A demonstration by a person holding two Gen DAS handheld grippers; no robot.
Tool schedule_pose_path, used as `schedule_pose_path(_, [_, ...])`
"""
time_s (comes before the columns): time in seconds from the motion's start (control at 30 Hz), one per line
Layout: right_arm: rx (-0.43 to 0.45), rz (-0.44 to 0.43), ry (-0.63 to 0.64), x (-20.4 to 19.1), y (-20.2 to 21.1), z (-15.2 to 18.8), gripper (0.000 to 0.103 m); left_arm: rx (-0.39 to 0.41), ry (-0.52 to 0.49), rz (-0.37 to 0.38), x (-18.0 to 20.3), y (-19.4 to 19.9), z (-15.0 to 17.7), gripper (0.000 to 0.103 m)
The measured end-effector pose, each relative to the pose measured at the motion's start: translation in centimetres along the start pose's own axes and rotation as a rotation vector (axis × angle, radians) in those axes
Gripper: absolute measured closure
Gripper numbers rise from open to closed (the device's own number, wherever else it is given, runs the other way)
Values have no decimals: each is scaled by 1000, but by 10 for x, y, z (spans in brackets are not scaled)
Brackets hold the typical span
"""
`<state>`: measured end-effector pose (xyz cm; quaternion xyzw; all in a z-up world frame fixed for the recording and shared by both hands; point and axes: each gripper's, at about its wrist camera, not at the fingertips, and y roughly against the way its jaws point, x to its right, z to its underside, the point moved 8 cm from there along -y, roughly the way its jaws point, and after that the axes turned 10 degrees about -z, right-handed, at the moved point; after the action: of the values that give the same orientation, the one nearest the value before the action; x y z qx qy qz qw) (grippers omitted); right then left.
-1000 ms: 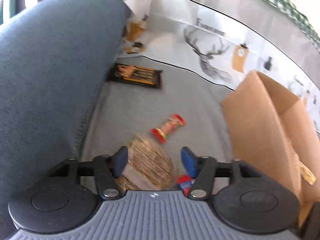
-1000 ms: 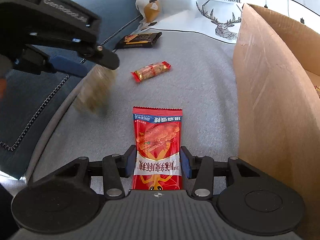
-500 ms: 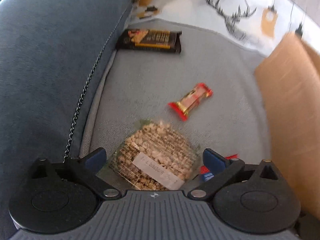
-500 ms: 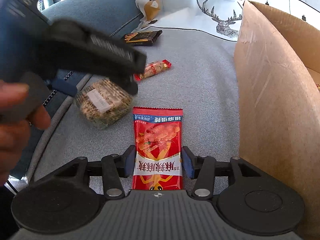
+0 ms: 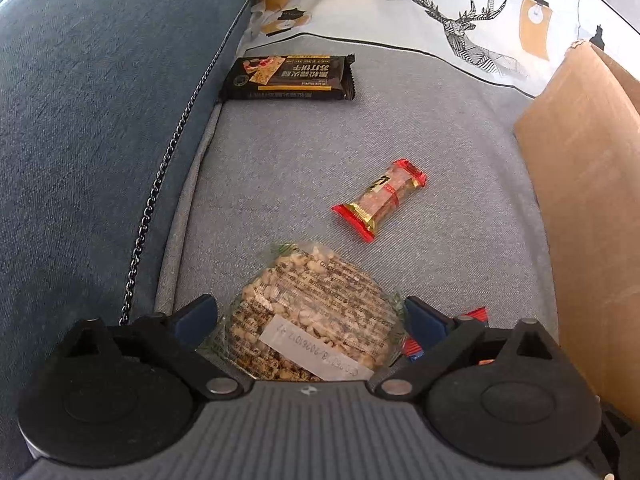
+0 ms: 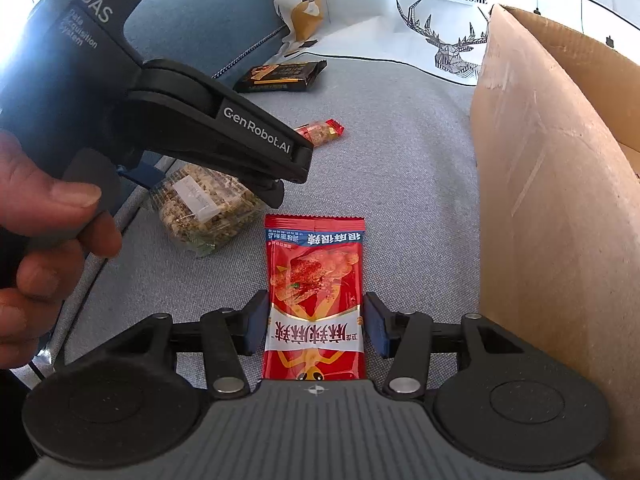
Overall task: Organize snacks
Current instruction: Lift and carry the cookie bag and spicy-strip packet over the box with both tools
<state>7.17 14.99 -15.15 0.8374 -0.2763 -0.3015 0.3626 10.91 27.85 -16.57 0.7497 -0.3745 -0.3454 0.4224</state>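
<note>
A round clear-wrapped puffed-grain cake (image 5: 316,312) lies on the grey sofa seat between the wide-open jaws of my left gripper (image 5: 312,318); it also shows in the right wrist view (image 6: 204,206). My right gripper (image 6: 315,328) is open, its pads either side of a flat red snack packet (image 6: 315,292) lying on the seat. A small red-ended candy bar (image 5: 380,199) and a black biscuit packet (image 5: 290,77) lie further back. A cardboard box (image 6: 552,200) stands at the right.
A blue cushion (image 5: 92,120) with a chain edge borders the left. A white deer-print cushion (image 5: 460,20) lies at the back. The box wall (image 5: 592,220) stands close on the right of both grippers. A hand (image 6: 44,220) holds the left gripper.
My left gripper opened wide and let go of the puffed-grain cake, which now lies flat on the seat. The right gripper and red packet stayed put.
</note>
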Motion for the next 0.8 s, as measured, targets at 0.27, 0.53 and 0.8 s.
schedule_pose_path(0.27, [20, 20, -9, 2, 4, -1, 56, 34, 20, 9, -3, 7, -5, 15])
schedule_pose_path(0.53, [96, 33, 0, -1, 19, -9, 57, 109, 85, 49, -11, 33, -12, 15])
schedule_pose_path(0.8, [185, 49, 11, -10, 52, -20, 57, 210, 128, 63, -23, 71, -19, 15])
